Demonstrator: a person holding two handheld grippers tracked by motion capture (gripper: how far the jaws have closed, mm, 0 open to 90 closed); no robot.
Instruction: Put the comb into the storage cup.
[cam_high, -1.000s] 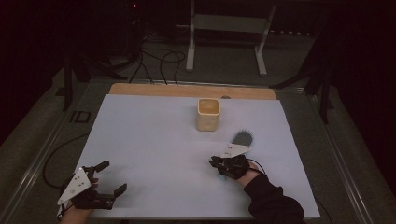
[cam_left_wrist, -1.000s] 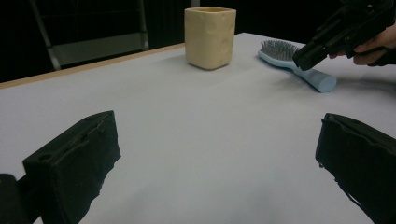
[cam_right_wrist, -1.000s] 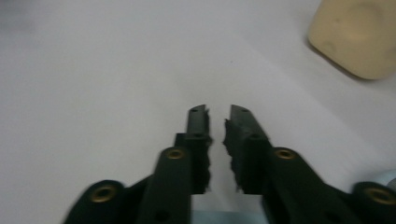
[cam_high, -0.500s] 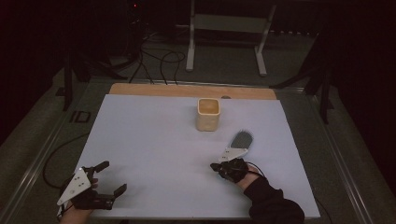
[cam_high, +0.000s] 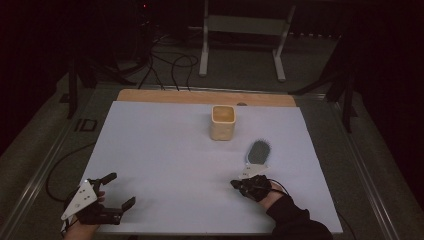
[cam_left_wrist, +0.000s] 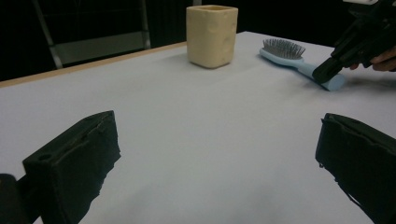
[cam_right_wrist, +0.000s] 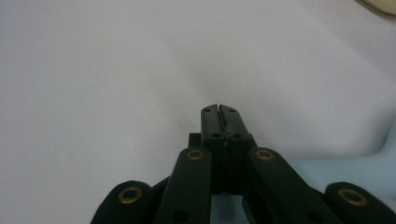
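While the hairbrush (cam_high: 257, 153) lies flat on the white table (cam_high: 165, 150) just beside the cup (cam_high: 222, 122), nothing looks moved yet. Right gripper (cam_high: 243, 184), jaws pressed together, touches its handle; left gripper (cam_high: 116, 191) waits spread wide.

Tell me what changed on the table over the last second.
The right gripper drew back a little toward the person, along the handle of the hairbrush; its jaws are shut. The brush, the cream cup and the open left gripper stayed put.
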